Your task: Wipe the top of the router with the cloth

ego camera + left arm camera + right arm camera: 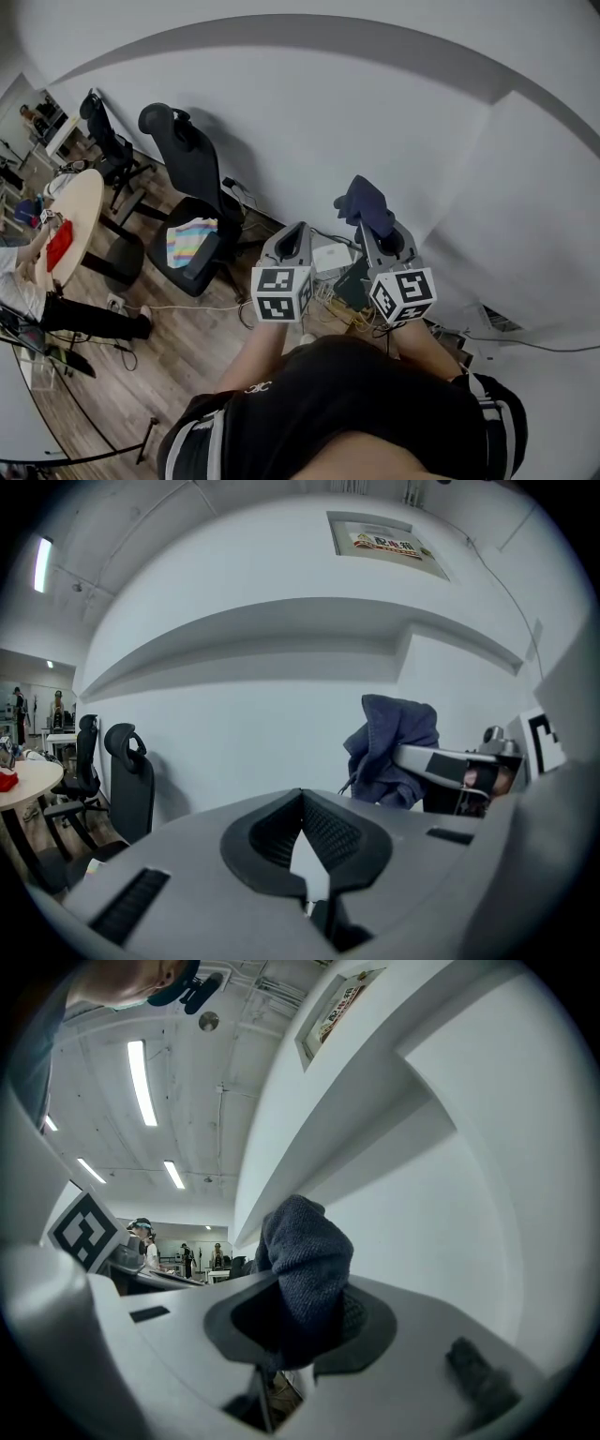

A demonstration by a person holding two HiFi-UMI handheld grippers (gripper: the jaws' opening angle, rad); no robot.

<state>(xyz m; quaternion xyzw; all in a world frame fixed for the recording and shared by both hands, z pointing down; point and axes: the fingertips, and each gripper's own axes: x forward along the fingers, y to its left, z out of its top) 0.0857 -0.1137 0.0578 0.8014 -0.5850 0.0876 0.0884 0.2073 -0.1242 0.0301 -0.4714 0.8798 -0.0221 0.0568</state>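
The cloth (pixel 305 1241) is dark blue fabric with a coarse, nubbly weave, matt. The left gripper (pixel 301 803) and right gripper (pixel 302 1293) both have smooth matt grey plastic shells. The left one's fingers (pixel 330 829) carry black pads with a fine ribbed texture. The wall (pixel 309 122) is smooth matt white, and the floor (pixel 187 347) is brown wood planks with a slight sheen

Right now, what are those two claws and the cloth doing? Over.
Left gripper shut, empty. Right gripper shut on the blue cloth, raised by the wall. White box below, likely the router, not touched. Cables beside it.
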